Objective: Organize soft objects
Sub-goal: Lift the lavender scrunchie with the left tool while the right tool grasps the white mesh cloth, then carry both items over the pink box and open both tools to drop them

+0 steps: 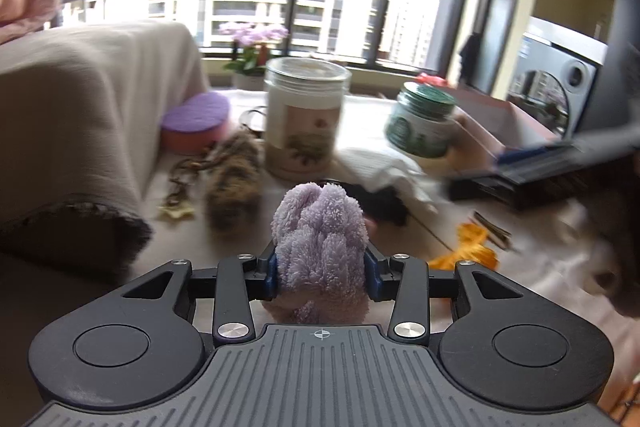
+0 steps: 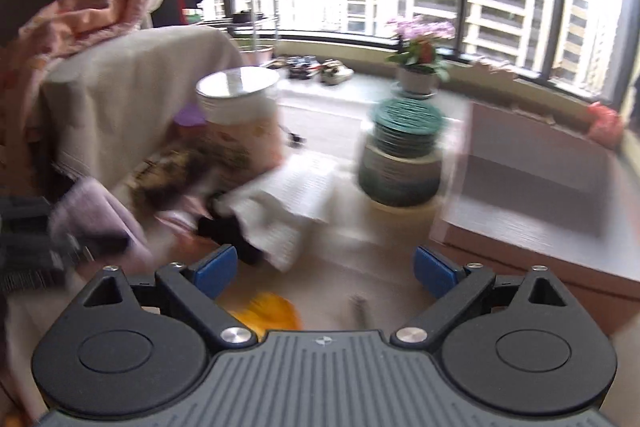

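The left gripper (image 1: pixel 320 273) sits low at the centre of its view, its blue-padded fingers (image 1: pixel 271 277) drawn in and clamped on a lilac plush toy (image 1: pixel 320 247). The right gripper (image 2: pixel 324 273) sits low in its frame, fingers (image 2: pixel 214 269) spread wide with nothing between them.

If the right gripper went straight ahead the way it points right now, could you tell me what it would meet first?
Probably the green-lidded jar. The right gripper is open and empty, with bare tabletop ahead before that jar; motion blur makes depth uncertain, and the white cloth lies just left of the line.
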Tool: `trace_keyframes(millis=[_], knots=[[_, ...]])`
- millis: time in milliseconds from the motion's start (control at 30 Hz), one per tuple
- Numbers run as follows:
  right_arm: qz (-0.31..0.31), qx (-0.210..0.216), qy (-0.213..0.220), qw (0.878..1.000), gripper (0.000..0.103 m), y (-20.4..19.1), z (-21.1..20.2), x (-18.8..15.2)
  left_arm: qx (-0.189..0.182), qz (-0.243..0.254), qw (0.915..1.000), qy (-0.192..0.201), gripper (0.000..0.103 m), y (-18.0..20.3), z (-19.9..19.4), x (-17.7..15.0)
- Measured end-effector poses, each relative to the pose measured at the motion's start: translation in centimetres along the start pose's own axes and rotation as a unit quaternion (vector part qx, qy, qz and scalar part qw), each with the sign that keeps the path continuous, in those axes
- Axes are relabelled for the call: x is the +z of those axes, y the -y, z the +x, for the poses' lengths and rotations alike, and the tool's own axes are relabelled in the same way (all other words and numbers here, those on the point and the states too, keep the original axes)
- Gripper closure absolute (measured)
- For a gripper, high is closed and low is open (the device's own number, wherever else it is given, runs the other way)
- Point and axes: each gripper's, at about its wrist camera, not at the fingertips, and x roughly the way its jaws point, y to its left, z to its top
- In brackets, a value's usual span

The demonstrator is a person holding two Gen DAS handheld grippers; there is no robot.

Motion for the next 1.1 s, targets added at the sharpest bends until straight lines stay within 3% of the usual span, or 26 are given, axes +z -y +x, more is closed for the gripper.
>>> trace_keyframes(millis=[100,233,300,333,367,433,567,667,867,933,1033,1100], knots=[[0.016,0.016,-0.015,1.0,0.01,-1.3,3.3,2.3,-0.01,0.01,0.9999,-0.005,0.06,0.4,0.5,-0.1],[0.026,0.002,-0.042,0.999,0.016,-2.1,7.6,4.5,-0.031,0.005,0.9995,-0.007,0.06,0.1,0.6,0.4],[0.035,0.012,-0.07,0.997,0.047,-1.7,9.4,5.1,-0.037,0.006,0.9993,-0.005,0.06,0.2,0.8,0.8],[0.038,0.018,-0.085,0.995,0.079,-1.4,9.7,5.2,-0.038,0.008,0.9992,-0.003,0.06,0.3,0.9,1.1],[0.042,0.019,-0.09,0.995,0.087,-1.2,9.7,5.5,-0.039,0.011,0.9992,-0.002,0.06,0.4,0.9,1.3],[0.05,0.03,-0.068,0.996,0.094,-0.4,8.0,5.9,-0.044,0.017,0.9989,0.001,0.06,0.7,0.8,1.9],[0.043,0.044,-0.02,0.998,0.096,1.6,1.5,6.1,-0.064,0.035,0.9973,0.005,0.06,2.4,0.4,3.0],[0.034,0.031,0.001,0.999,0.096,3.6,-4.4,4.9,-0.105,0.048,0.9933,-0.003,0.06,4.7,0.0,3.6],[0.046,-0.024,0.019,0.998,0.095,8.6,-14.4,0.9,-0.204,0.076,0.9746,-0.055,0.059,12.1,1.7,5.6],[0.052,-0.044,0.034,0.997,0.095,10.2,-16.5,0.4,-0.224,0.086,0.9688,-0.063,0.059,14.6,3.5,7.5],[0.06,-0.065,0.067,0.994,0.095,12.8,-18.2,1.3,-0.238,0.092,0.966,-0.042,0.058,17.7,6.5,11.6],[0.066,-0.071,0.081,0.992,0.095,14.8,-17.8,2.9,-0.249,0.069,0.9657,-0.023,0.047,18.8,9.5,14.6]])
